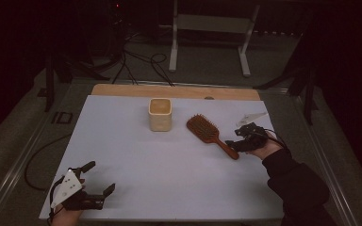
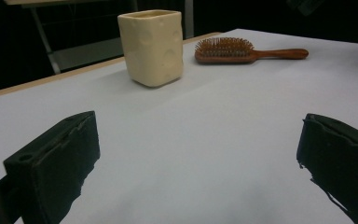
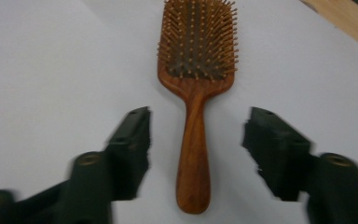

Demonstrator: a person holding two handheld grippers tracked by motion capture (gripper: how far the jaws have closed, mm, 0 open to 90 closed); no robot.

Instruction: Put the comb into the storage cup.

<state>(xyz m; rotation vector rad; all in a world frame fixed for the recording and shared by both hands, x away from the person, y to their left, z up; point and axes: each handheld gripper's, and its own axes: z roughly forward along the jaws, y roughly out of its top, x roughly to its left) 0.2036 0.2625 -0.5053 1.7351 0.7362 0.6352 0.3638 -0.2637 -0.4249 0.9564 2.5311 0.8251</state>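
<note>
Right gripper (image 3: 196,126) sits low over the table w/ its two black jaws spread wide, one on each side of the wooden hairbrush (image 3: 196,93); the handle runs straight up the gap between them, jaws not touching the wood. In the high view the right gripper (image 1: 238,142) is at the handle end of the hairbrush (image 1: 210,134), held by a hand in a dark sleeve (image 1: 296,181) coming in from the lower right.

Hairbrush lies flat, bristles up, on the white table top (image 1: 169,179), right of centre, head pointing toward the far left, handle toward the person.

Just left of the brush head, apart from it, stands a cream square cup (image 1: 160,114), upright, near the far edge.

Left gripper (image 1: 99,181) rests at the near left corner of the table, well apart from brush & cup, jaws wide apart w/ nothing between them. From the left gripper view the cup (image 2: 151,46) stands ahead w/ the brush (image 2: 247,50) beyond to its right.

Past the table: grey floor, cables (image 1: 141,66), a white frame leg (image 1: 173,47).
</note>
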